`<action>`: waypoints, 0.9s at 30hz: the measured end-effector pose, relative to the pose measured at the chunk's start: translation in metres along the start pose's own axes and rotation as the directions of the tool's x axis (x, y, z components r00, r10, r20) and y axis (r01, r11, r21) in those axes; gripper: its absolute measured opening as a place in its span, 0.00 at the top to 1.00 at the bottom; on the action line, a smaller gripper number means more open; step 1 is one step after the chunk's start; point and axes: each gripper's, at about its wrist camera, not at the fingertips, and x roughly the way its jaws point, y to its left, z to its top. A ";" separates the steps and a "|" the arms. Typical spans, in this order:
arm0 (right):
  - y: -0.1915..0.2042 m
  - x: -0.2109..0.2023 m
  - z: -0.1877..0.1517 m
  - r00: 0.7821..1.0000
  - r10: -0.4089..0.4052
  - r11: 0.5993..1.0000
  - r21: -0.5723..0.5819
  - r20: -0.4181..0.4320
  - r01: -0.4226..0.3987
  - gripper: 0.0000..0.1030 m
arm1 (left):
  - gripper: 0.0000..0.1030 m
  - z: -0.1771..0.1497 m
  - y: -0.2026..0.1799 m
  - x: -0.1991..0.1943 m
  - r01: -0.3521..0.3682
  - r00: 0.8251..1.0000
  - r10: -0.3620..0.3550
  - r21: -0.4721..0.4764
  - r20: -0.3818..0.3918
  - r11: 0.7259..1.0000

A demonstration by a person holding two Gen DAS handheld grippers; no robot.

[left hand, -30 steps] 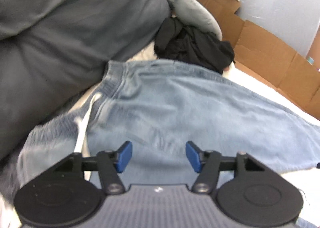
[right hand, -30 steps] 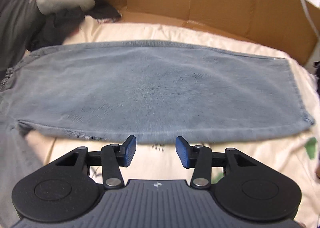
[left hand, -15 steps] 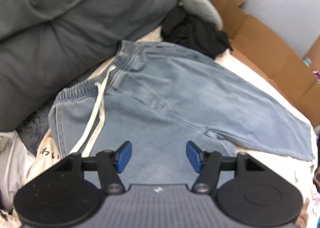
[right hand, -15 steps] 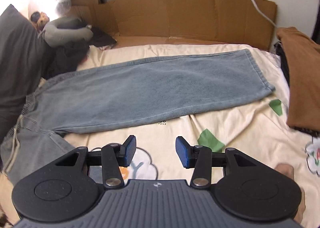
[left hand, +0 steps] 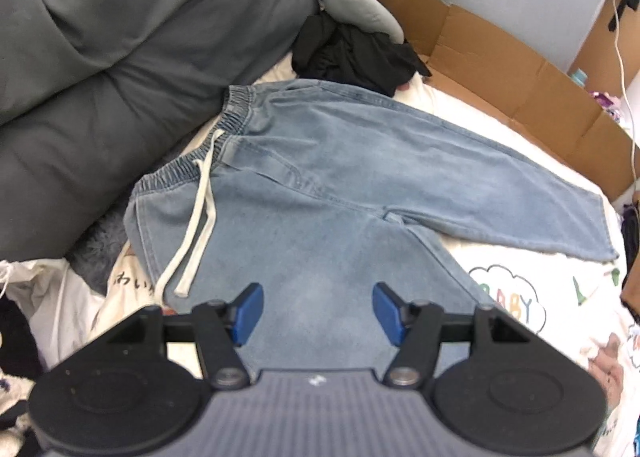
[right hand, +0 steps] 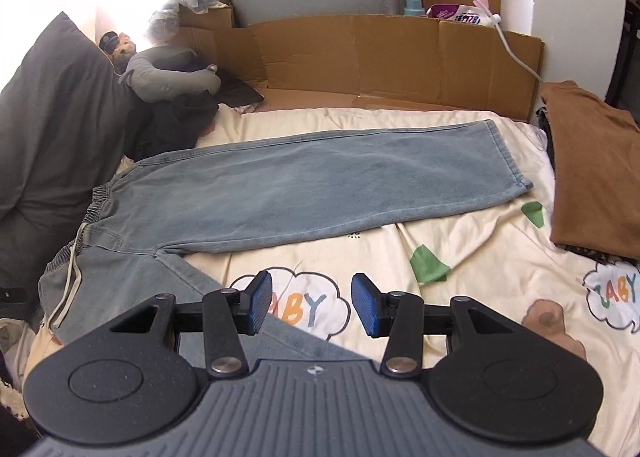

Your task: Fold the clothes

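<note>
Light blue jeans [left hand: 340, 177] lie flat on the cream printed bedsheet [left hand: 520, 277], elastic waistband at the left and a white drawstring [left hand: 196, 233] trailing over the near leg. The far leg [right hand: 328, 181] stretches right to its hem. My left gripper [left hand: 318, 313] hovers open above the near leg, nothing between its blue pads. My right gripper [right hand: 312, 305] hangs open above the sheet beside the near leg [right hand: 132, 289], also holding nothing.
A big grey cushion [left hand: 120, 57] borders the left. A black garment [left hand: 352, 53] and a grey plush [right hand: 168, 73] lie beyond the waistband. Cardboard walls [right hand: 380, 53] line the back. Folded brown clothing [right hand: 592, 173] sits at the right, a white bag [left hand: 48, 297] at the left.
Both grippers have risen and pulled back from the jeans, so the whole garment and more of the bed show. Both stayed open and empty.
</note>
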 end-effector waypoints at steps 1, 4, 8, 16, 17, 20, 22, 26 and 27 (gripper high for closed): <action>0.001 -0.004 -0.002 1.000 -0.004 1.000 0.001 0.001 0.004 0.50 | 0.38 -0.002 0.000 -0.002 0.003 1.000 -0.003 0.003 0.000 1.000; 0.003 -0.016 -0.007 1.000 -0.015 1.000 -0.001 0.002 0.015 0.50 | 0.39 -0.008 -0.001 -0.008 0.003 1.000 -0.003 0.019 0.014 1.000; 0.007 -0.025 -0.014 1.000 -0.017 1.000 -0.008 -0.005 0.017 0.50 | 0.39 -0.013 -0.001 -0.018 0.014 0.999 -0.014 0.001 0.031 1.000; 0.015 -0.030 -0.044 0.999 0.013 1.000 -0.015 -0.043 -0.013 0.50 | 0.39 -0.024 0.001 -0.028 0.008 0.999 -0.008 -0.020 0.038 1.000; 0.016 -0.030 -0.048 0.999 0.017 1.000 -0.020 -0.047 -0.018 0.50 | 0.38 -0.025 0.003 -0.030 0.006 0.999 -0.005 -0.025 0.039 1.000; 0.014 -0.028 -0.057 0.998 0.018 0.999 -0.033 -0.059 -0.020 0.50 | 0.38 -0.029 0.012 -0.032 -0.001 0.999 0.003 -0.054 0.041 0.999; 0.012 -0.026 -0.062 0.998 0.009 0.999 -0.038 -0.068 -0.012 0.50 | 0.40 -0.032 0.023 -0.033 -0.007 0.999 0.011 -0.086 0.047 0.996; 0.005 -0.021 -0.072 0.997 -0.002 1.000 -0.030 -0.082 0.000 0.50 | 0.47 -0.036 0.055 -0.033 -0.018 0.998 0.027 -0.171 0.052 0.985; 0.003 -0.020 -0.074 0.996 -0.005 1.000 -0.028 -0.086 0.003 0.50 | 0.49 -0.035 0.064 -0.033 -0.025 0.998 0.036 -0.194 0.051 0.981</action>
